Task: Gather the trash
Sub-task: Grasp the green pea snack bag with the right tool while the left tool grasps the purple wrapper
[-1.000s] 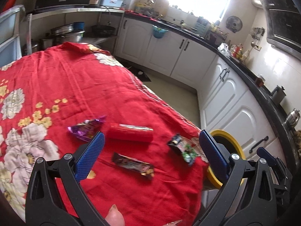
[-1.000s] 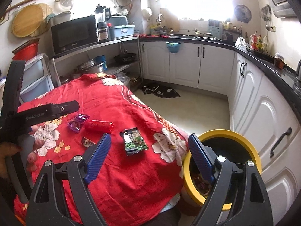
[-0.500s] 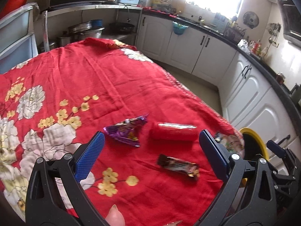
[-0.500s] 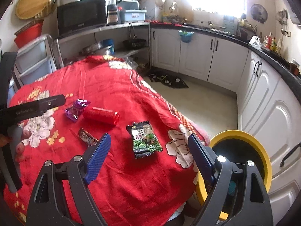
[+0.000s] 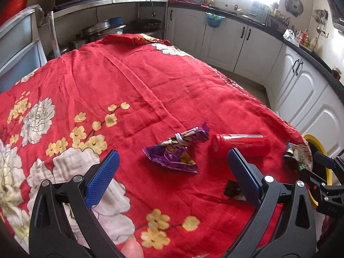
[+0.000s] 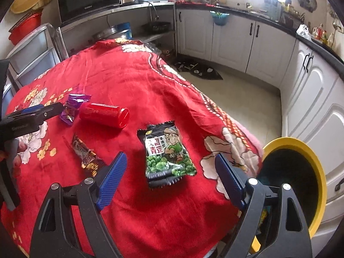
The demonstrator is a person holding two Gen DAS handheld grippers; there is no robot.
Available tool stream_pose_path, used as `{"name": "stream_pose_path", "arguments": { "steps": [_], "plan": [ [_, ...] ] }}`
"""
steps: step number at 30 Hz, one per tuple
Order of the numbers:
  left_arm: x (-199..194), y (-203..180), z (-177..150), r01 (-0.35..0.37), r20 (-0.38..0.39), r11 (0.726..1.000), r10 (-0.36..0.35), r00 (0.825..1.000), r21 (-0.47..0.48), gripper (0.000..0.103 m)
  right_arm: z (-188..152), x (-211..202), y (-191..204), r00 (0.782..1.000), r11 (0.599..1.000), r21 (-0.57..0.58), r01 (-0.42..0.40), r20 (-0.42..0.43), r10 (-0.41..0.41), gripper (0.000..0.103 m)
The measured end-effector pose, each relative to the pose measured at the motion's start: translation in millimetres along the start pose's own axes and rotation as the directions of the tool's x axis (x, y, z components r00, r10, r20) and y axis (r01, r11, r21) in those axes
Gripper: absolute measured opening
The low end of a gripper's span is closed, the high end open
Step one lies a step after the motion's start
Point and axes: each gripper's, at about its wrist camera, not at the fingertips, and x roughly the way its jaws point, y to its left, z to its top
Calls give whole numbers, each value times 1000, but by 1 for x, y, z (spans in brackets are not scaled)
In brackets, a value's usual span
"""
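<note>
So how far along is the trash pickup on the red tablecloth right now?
Barely started. Nothing is in hand: the left gripper and right gripper are both open and empty. Four pieces are left on the cloth: the purple wrapper, the red tube, the brown candy wrapper and the green pea packet. The yellow-rimmed bin has something inside, too dim to identify.
</note>
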Motion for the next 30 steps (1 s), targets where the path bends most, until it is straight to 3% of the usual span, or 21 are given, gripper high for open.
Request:
{"name": "stream_pose_path", "arguments": {
  "steps": [5, 8, 12, 17, 30],
  "plan": [
    [15, -3, 4, -10, -19, 999, 10, 1000, 41, 92, 3, 22, 0, 999, 1000, 13, -10, -48, 11, 77],
    [23, -5, 7, -9, -24, 998, 10, 1000, 67, 92, 1, 31, -1, 996, 999, 29, -28, -78, 30, 65],
    [32, -2, 11, -12, -44, 997, 16, 999, 73, 74, -2, 34, -1, 996, 998, 42, -37, -80, 40, 50],
    [43, -4, 7, -18, -89, 996, 26, 996, 86, 49, -6, 28, -3, 996, 997, 55, -55, -65, 59, 49],
    [28, -8, -12, -12, -87, 996, 20, 996, 84, 27, -24, 4, -2, 995, 993, 74, -91, -41, 94, 48]
  ]
}}
